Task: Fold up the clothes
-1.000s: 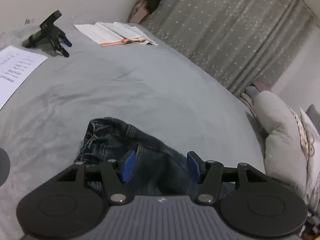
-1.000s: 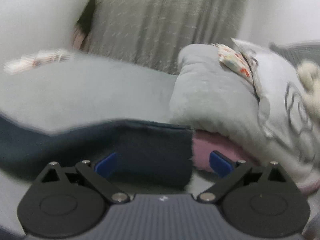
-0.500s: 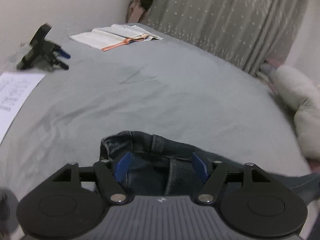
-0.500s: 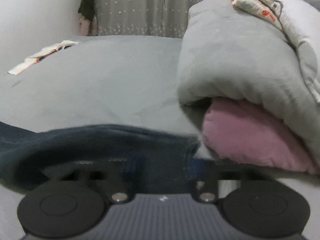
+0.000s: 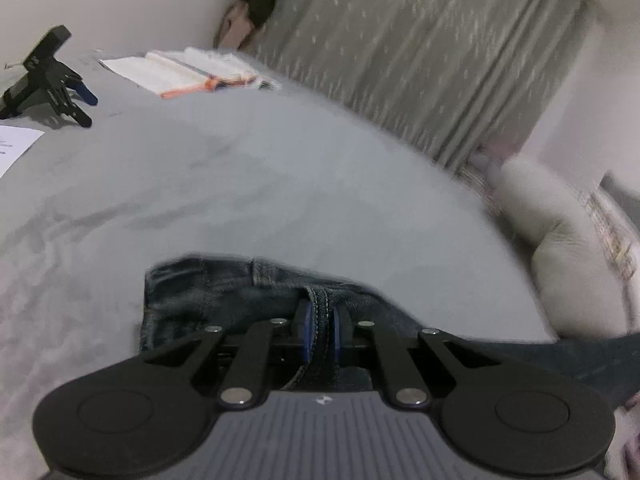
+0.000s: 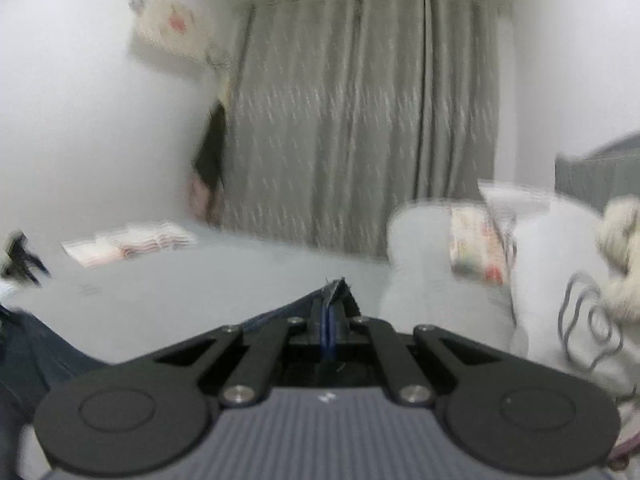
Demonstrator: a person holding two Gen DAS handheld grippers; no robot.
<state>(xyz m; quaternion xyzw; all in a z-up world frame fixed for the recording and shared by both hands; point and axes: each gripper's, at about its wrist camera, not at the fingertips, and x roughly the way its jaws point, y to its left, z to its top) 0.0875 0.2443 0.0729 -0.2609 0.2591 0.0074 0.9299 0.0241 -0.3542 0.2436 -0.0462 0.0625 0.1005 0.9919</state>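
Both grippers — left gripper [image 5: 320, 326], right gripper [image 6: 327, 330] — apparently clamping jeans [image 5: 208, 292].

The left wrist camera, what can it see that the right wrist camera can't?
Only the left wrist view shows the jeans' waistband lying on the bed and a white paper. Only the right wrist view shows the wall hanging and the fluffy toy. Both show a gripper shut on the jeans, the grey bed, the open book, the spare black gripper and the curtain.
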